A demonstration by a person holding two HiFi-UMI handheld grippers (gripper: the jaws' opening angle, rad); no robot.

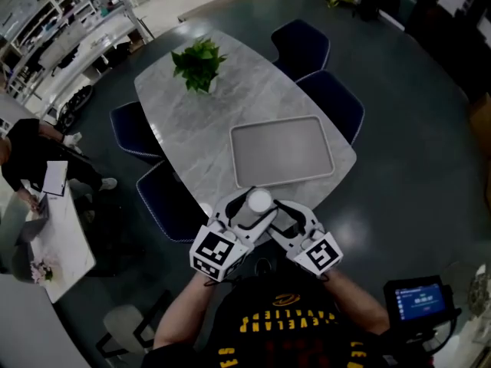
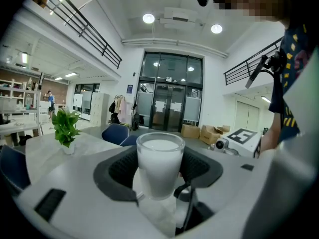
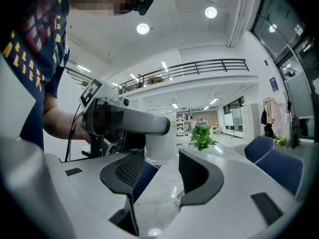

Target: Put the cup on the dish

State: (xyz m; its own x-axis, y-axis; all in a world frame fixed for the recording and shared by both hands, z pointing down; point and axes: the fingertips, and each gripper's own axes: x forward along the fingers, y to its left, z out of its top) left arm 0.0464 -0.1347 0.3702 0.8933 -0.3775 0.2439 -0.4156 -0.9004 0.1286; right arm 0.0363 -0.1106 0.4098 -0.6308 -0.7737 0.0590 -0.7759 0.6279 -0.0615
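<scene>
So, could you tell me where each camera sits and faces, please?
Head view: on the person's head, looking down at table, tray, left gripper, right gripper; forearms show.
Left gripper view: rides that gripper, facing jaws shut on the cup; shirt at right.
Right gripper view: rides that gripper, open jaws toward the cup; forearm at left.
Shared: both gripper views show cup and plant.

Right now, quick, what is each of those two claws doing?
Left gripper: closed on the cup.
Right gripper: open, nothing between its jaws.
</scene>
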